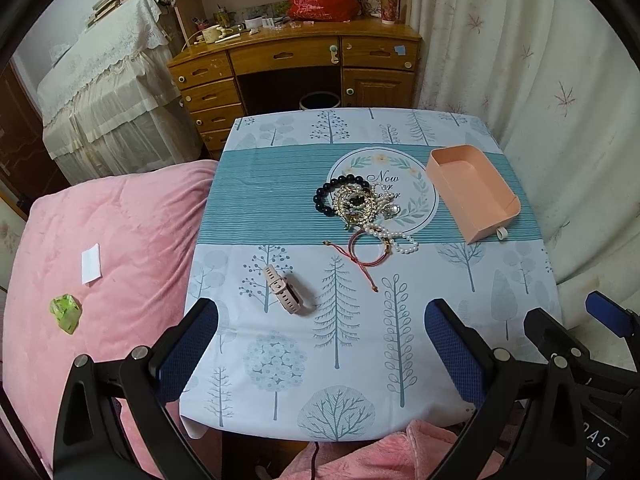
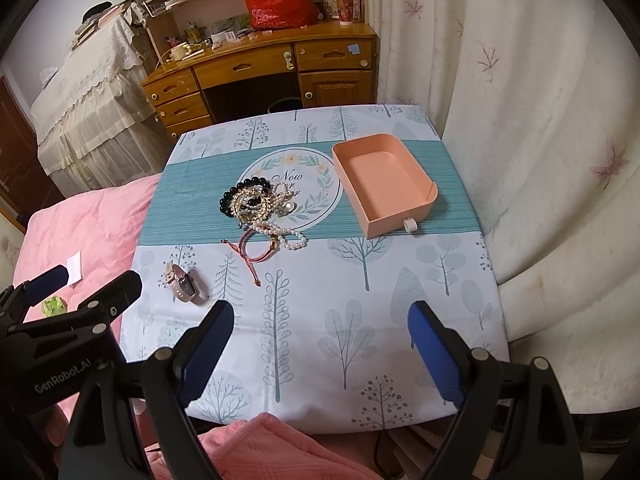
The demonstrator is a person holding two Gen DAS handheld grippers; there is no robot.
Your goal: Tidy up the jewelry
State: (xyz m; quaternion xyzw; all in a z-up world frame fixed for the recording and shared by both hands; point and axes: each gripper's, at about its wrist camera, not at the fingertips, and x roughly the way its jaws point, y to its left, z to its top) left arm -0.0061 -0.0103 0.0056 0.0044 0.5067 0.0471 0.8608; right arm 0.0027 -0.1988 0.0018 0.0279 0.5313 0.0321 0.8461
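Left gripper [image 1: 320,344]: fingers spread wide apart, nothing between them; held above the near edge of the desk, touching none of the jewelry.
Right gripper [image 2: 320,344]: fingers likewise wide apart and holding nothing; above the near edge of the desk, just beside the left gripper (its dark frame shows at the right margin of the left wrist view).
Desk [image 1: 440,360]: covered by a cloth printed with trees, with a teal striped band and a round wreath emblem across the middle.
Tray [image 2: 384,184]: pink, open-topped, nothing inside it; sits on the teal band to the right of the emblem, a small white tab on its near wall.
Jewelry pile [image 1: 362,202]: tangled heap on the left part of the emblem, well apart from both grippers; individual gold pieces cannot be told apart.
Black bead bracelet [image 1: 326,196]: on the left side of the pile.
Pearl strand [image 1: 394,236]: trails out of the pile's near side.
Red cord bracelet [image 1: 362,254]: just beside the pearls, one end stretching toward the near edge.
Watch [image 1: 286,290]: pale pink strap, lying alone on the cloth, nearest the left gripper.
Bed [image 1: 100,280]: pink blanket, left of the desk.
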